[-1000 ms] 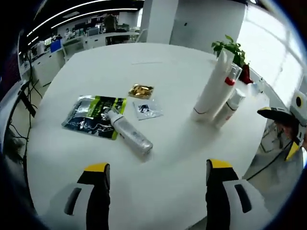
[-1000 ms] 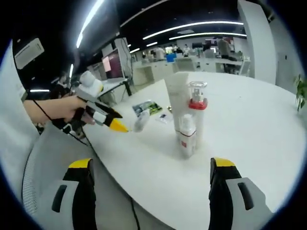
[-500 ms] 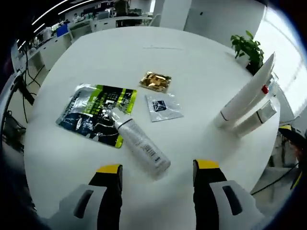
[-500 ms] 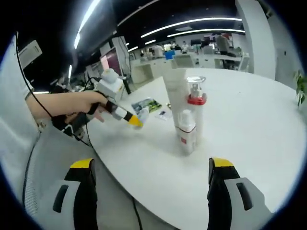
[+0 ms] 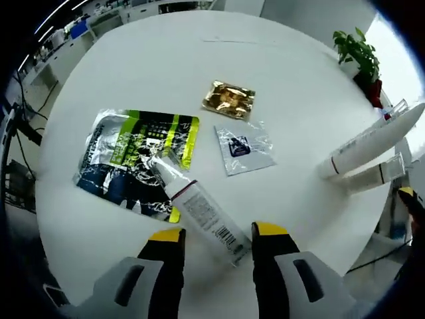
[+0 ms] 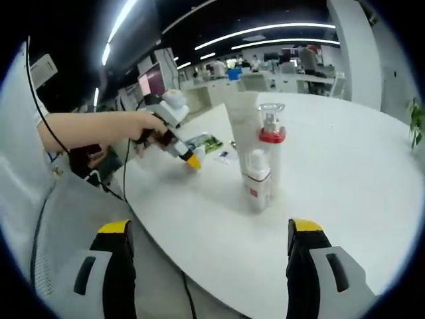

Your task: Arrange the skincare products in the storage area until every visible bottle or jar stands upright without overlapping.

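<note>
A slim white bottle (image 5: 198,209) lies on its side on the round white table (image 5: 153,66), its cap end resting on a green and black pouch (image 5: 136,156). My left gripper (image 5: 218,234) is open, and the bottle's base lies between its yellow-tipped jaws, close to the right one. At the table's right stand a tall white tube (image 5: 368,141) and a smaller bottle (image 5: 375,174). In the right gripper view the tube (image 6: 242,129), a red-collared pump bottle (image 6: 271,143) and a small white bottle (image 6: 257,187) stand upright together. My right gripper (image 6: 211,232) is open, short of the table edge.
A gold sachet (image 5: 229,100) and a clear sachet (image 5: 244,145) lie flat beyond the bottle. A potted plant (image 5: 358,50) stands at the far right edge. In the right gripper view a person's hand holds the left gripper (image 6: 178,143) over the pouch (image 6: 207,141). Office desks stand behind.
My left gripper has come down over the lying bottle and its jaws have narrowed around the bottle's base. The right gripper has stayed put and open.
</note>
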Tool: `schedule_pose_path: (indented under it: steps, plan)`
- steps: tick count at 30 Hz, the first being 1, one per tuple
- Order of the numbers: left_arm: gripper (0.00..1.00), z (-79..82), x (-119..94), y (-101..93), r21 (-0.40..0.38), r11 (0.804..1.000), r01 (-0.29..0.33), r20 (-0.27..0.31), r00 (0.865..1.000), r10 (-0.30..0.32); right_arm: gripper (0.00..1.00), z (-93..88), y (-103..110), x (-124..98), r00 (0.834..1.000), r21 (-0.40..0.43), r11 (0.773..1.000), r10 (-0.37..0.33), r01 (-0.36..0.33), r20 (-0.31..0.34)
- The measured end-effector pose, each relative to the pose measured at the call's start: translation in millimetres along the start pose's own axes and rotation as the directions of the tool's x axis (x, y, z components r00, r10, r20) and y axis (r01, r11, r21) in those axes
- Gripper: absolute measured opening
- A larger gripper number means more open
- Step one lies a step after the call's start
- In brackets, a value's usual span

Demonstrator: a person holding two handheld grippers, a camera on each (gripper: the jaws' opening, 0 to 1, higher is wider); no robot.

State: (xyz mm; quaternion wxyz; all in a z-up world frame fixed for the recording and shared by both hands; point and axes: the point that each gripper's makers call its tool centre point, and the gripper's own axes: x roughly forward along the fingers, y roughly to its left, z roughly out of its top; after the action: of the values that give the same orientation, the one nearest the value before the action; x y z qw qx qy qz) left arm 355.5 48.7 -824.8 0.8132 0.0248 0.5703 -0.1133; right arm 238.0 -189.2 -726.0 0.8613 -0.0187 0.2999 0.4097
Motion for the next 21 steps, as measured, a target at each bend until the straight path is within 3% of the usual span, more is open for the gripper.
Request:
schedule_pose_path:
  steps: [6, 11, 15, 21]
  plan:
    - [0.29, -0.9, -0.9, 5.4, 0.025, 0.999, -0.026, -0.015, 1.000, 0.027, 0.94, -0.1, -0.1, 0.2, 1.000, 0.003, 1.000, 0.002, -0.002, 0.000]
    - [0.27, -3.5, -2.7, 8.3, 0.020, 1.000, -0.014, -0.015, 1.000, 0.015, 0.94, 0.0, 0.5, 0.1, 1.000, 0.003, 1.000, 0.005, -0.005, -0.001]
    - [0.17, -5.1, -5.4, 10.9, -0.007, 1.000, 0.007, 0.004, 1.000, -0.007, 0.94, 0.1, 0.8, 0.1, 1.000, 0.003, 1.000, 0.007, -0.007, 0.000]
    - [0.17, -4.4, -3.8, 11.7, 0.004, 1.000, 0.024, 0.027, 0.999, -0.024, 0.94, -0.2, 1.5, 0.3, 1.000, -0.001, 1.000, 0.009, -0.009, -0.005]
